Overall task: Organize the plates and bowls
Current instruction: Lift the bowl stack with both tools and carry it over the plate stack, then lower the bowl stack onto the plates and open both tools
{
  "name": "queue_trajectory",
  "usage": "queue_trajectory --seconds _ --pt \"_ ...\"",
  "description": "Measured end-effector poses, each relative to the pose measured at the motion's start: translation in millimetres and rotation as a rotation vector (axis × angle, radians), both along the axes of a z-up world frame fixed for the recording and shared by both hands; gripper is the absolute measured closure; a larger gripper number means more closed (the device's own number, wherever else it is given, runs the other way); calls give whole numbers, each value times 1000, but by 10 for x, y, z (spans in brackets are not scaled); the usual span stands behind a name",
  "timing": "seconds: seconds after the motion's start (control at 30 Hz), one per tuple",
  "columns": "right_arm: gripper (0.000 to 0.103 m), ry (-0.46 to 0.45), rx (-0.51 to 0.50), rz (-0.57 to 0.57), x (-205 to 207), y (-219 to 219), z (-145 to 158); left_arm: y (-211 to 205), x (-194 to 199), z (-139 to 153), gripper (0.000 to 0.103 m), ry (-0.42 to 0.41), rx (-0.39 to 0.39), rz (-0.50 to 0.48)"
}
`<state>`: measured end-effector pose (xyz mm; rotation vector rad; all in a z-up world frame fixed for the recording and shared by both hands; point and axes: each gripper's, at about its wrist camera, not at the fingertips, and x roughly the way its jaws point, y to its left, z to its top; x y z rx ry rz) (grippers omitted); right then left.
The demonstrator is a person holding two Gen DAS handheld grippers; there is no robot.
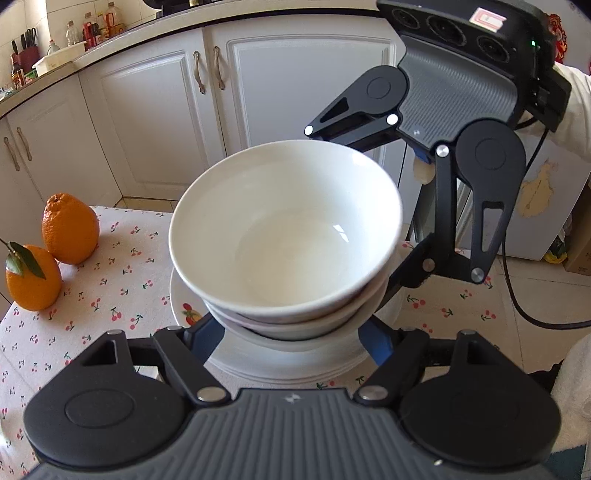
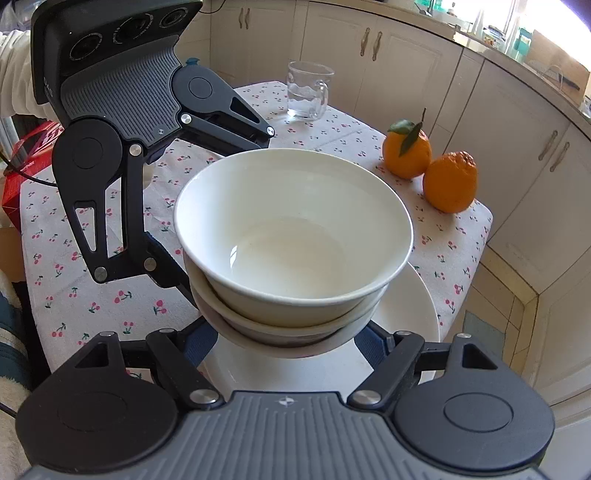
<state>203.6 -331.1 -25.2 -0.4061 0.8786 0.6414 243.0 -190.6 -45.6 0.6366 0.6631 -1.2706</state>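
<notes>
Daylight is flooding both views brightly, blowing out at the window point(image 2: 546, 33) in the right wrist view's top right. The upper bowl point(image 1: 286, 229) is catching small glare spots, and its rim is blurring slightly. Fisheye distortion is bending the cabinets point(image 1: 155, 122) at the edges.

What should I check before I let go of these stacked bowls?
1. Top bowl nested in lower bowl: ok, though it sits tilted.
2. Lower bowl resting on the plate stack: cannot tell; its base is hidden.
3. Plate stack fully on the cherry-print tablecloth: ok, but its edge lies near the table's edge in the right wrist view.
4. Left gripper straddles the lower bowl: contact cannot tell.
5. Right gripper likewise: contact cannot tell.
6. Oranges and glass mug apart from the stack: ok.
</notes>
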Motion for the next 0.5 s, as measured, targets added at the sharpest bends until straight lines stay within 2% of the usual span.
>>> queue_trajectory --seconds 0.37,0.5 --pt "19 33 24 -62 117 -181 -133 -92 125 -8 25 20 -8 -8" --pt "19 39 39 -79 115 -222 -134 -95 109 -16 25 0 -18 -5"
